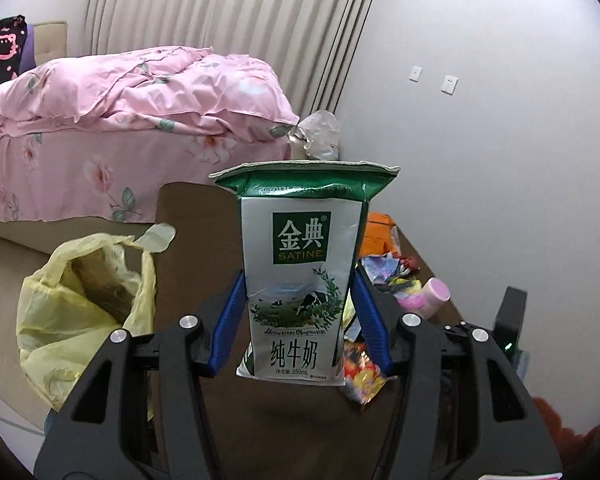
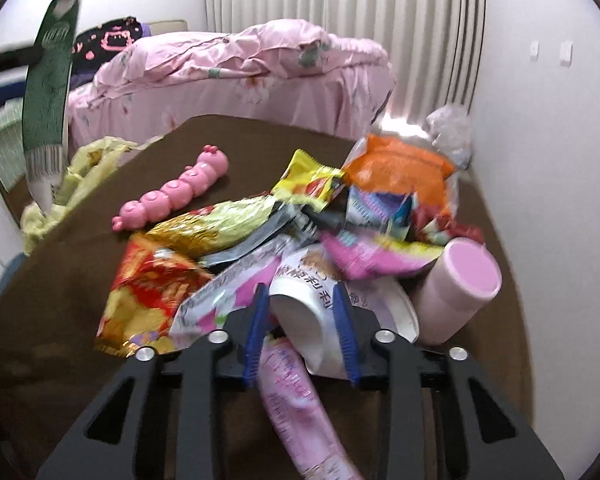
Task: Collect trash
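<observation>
Glossy milk carton upright between ribbed blue left tool pads

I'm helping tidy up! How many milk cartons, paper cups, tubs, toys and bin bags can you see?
Green-and-white milk carton: 1
Crushed white paper cup: 1
Pink round plastic tub: 1
Pink plastic caterpillar toy: 1
Yellow plastic bin bag: 1
Total: 5

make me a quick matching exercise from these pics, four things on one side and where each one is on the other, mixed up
Things:
1. milk carton
2. paper cup
3. yellow bag
4. pink caterpillar toy

Places:
A. lying on the brown table, left of the wrapper pile
B. between the right gripper's fingers
C. hanging open beside the table's left edge
D. upright in the left gripper

Pairs: 1-D, 2-B, 3-C, 4-A
</observation>
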